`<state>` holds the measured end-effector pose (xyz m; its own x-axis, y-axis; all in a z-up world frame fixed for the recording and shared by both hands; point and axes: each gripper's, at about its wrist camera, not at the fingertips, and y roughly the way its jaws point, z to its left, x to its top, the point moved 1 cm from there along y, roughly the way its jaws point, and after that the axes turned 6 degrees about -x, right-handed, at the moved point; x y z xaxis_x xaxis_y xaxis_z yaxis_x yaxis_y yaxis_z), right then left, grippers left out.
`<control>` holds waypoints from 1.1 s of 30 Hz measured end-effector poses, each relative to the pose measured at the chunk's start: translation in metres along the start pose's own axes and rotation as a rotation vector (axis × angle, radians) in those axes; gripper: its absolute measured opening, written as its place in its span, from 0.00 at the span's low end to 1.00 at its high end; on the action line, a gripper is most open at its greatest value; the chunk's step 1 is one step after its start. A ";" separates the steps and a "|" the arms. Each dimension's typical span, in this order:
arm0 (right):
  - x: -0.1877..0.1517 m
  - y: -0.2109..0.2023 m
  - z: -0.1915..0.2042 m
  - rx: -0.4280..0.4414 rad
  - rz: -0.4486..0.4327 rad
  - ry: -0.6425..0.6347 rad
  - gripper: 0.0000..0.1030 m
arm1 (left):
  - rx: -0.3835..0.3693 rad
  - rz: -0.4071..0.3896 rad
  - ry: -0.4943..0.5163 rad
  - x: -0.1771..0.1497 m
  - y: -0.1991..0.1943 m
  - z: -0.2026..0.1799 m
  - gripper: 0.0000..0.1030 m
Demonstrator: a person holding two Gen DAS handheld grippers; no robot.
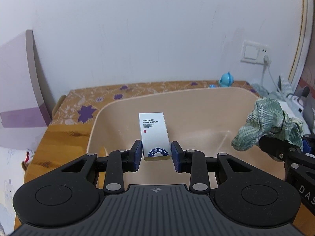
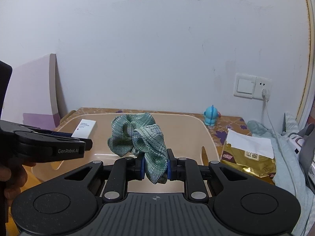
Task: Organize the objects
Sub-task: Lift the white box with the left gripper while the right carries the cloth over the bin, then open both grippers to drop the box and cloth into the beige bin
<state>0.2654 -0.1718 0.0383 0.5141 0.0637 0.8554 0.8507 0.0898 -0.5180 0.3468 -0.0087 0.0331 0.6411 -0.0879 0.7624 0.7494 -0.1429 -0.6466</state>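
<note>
White box (image 1: 154,135); crumpled green cloth (image 2: 141,137)

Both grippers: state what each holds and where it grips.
Left gripper grips the white box by its lower end. Right gripper pinches the green cloth at a lower fold.

Box (image 1: 154,135): matt white card, printed text, a blue round mark at its 6 o'clock end; clamped between blue ribbed rubber pads (image 1: 138,155) of the left gripper (image 1: 156,153). Gripper bodies: matt black plastic, silver metal pivot pins, a grey ribbed plate at 6 o'clock. Cloth (image 2: 141,137): green checked woven fabric, crumpled, soft, pinched by the right gripper (image 2: 155,167). Tub (image 1: 196,102): smooth beige plastic, slight sheen. Table (image 1: 65,137): glossy brown wood grain, partly covered by a floral printed cover (image 1: 88,106). Bag (image 2: 248,163) at 3 o'clock: shiny gold foil, crinkled. Toy (image 2: 211,116): glossy blue plastic. Wall (image 2: 157,39): matt white paint, cracked.
</note>
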 end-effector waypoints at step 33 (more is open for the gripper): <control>-0.014 0.019 -0.002 -0.029 0.085 -0.007 0.90 | -0.012 0.105 -0.063 -0.013 0.020 0.004 0.80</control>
<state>0.2746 -0.1728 0.0163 0.5841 0.0766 0.8080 0.8067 0.0548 -0.5884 0.3540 -0.0064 0.0103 0.7252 -0.0407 0.6874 0.6759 -0.1484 -0.7219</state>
